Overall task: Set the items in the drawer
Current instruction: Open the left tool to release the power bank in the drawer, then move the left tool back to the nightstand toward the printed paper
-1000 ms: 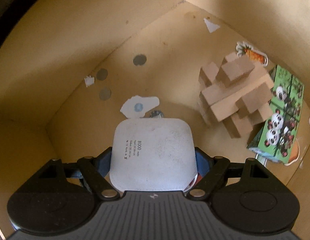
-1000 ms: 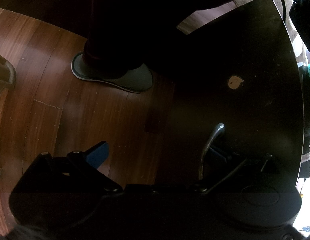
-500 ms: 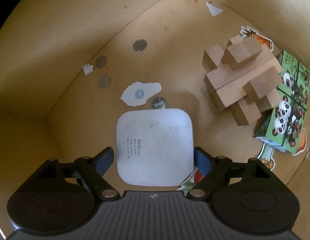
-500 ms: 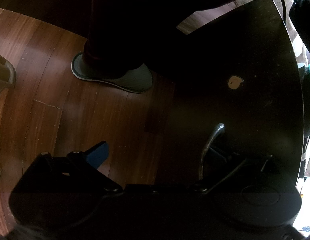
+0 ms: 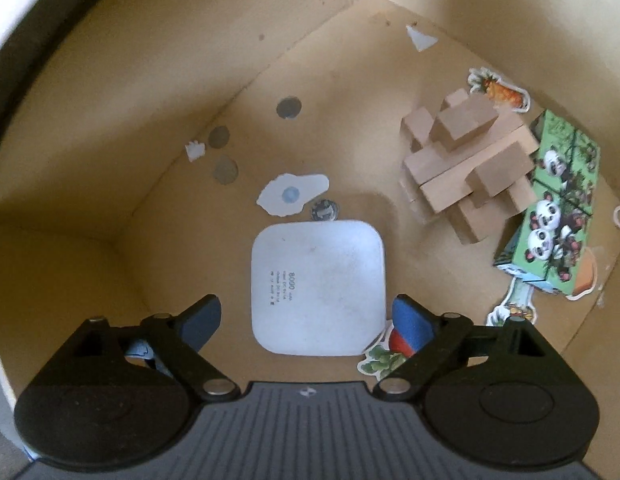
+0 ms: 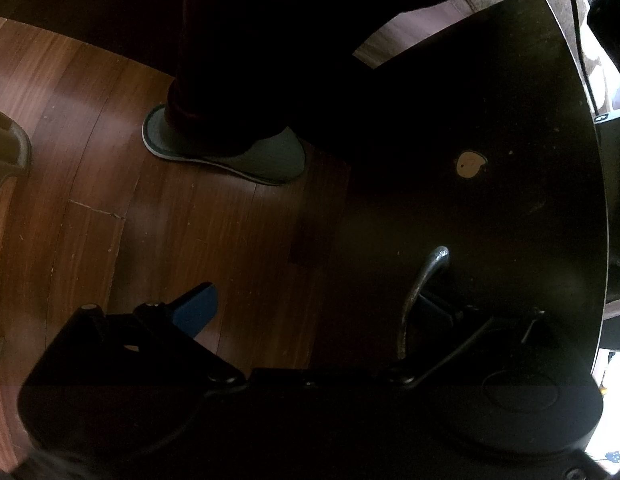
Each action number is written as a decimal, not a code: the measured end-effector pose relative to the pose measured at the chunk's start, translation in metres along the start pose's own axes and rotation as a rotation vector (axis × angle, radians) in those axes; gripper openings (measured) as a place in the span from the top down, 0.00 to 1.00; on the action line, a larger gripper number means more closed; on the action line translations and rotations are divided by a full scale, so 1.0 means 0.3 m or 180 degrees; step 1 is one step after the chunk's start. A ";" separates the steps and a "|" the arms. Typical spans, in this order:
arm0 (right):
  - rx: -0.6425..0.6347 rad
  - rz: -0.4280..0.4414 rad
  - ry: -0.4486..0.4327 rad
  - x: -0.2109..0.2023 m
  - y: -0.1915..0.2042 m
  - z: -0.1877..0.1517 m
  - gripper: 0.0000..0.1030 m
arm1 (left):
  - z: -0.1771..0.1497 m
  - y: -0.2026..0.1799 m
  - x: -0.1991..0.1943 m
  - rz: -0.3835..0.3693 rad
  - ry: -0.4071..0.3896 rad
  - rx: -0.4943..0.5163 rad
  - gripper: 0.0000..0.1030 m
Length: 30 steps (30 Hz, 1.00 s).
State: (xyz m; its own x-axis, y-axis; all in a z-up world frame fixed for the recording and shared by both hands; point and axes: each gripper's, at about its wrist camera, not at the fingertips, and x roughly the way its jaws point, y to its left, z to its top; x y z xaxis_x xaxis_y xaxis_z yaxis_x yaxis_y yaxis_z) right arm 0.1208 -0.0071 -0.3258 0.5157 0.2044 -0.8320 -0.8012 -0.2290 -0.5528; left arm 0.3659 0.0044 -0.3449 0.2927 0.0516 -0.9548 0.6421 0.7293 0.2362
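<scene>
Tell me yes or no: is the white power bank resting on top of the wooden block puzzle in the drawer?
No: the white power bank lies flat on the drawer floor, well apart from the wooden block puzzle.

Looked matt and smooth on the pale raw-wood drawer floor (image 5: 181,264); plastic, faintly scuffed, on the white rounded-square power bank (image 5: 317,286); unfinished and sanded on the interlocking wooden block puzzle (image 5: 468,168); printed, slightly glossy card on the green panda box (image 5: 550,216). Shone polished on the reddish wood-plank floor (image 6: 109,168), metallic on the curved handle (image 6: 422,280).
</scene>
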 end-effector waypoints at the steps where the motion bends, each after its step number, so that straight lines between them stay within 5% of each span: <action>1: 0.0000 0.0000 0.0002 0.000 0.000 0.000 0.00 | -0.004 0.000 -0.011 -0.0001 -0.0020 -0.0004 0.09; 6: 0.0003 0.0005 0.0023 0.001 0.001 0.006 0.00 | -0.016 -0.006 -0.075 -0.0033 -0.0167 -0.0019 0.09; 9: 0.0000 0.0011 0.0038 0.003 0.000 0.009 0.00 | -0.015 -0.024 -0.161 -0.0286 -0.0385 -0.0081 0.09; 16: 0.0002 0.0011 0.0054 0.008 0.001 0.012 0.00 | -0.013 -0.009 -0.426 -0.0678 -0.1356 -0.0404 0.09; 21: 0.0008 0.0009 0.0057 0.004 0.004 0.012 0.00 | -0.024 0.066 -0.561 -0.0741 -0.2080 -0.0776 0.09; 26: 0.0020 0.0004 0.0064 0.004 0.007 0.011 0.00 | -0.041 0.125 -0.619 -0.0313 -0.2621 -0.1208 0.09; 30: 0.0038 -0.0001 0.0071 0.002 0.009 0.013 0.00 | -0.023 0.173 -0.594 0.0008 -0.2603 -0.1672 0.09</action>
State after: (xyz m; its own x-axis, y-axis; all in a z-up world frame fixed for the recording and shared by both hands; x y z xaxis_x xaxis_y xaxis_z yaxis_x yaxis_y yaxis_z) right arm 0.1178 -0.0037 -0.3276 0.5224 0.1831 -0.8328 -0.8046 -0.2174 -0.5525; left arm 0.3422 0.0378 -0.1637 0.8230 -0.2919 -0.4873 0.3008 0.9517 -0.0619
